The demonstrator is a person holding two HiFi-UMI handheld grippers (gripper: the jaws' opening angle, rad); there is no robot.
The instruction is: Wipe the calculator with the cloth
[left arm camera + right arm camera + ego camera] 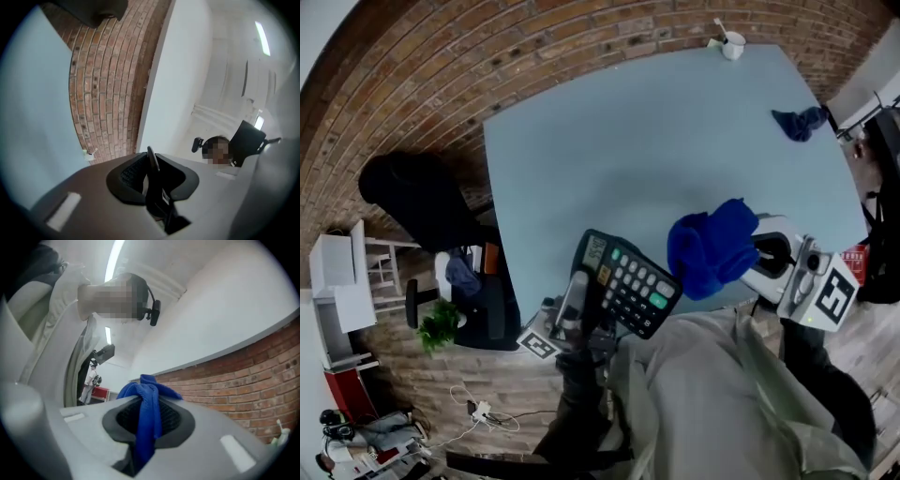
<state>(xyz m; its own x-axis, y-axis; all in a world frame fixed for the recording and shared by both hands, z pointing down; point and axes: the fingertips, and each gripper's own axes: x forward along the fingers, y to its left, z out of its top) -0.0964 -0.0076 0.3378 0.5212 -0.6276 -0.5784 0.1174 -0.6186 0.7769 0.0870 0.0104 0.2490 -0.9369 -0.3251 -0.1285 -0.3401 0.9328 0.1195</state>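
Head view: the calculator point(630, 283) is held tilted above the table's point(656, 141) near edge, pinched by its left edge in the left gripper point(579, 286). The blue cloth point(711, 246) is clamped, bunched, in the narrowly parted jaws of the right gripper point(757, 251), just beside the calculator. A white cup point(732, 44) is seen at the far edge, its contents too small to be made out

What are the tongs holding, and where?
Left tongs pinch the calculator by one edge; right tongs pinch a fold of the cloth.
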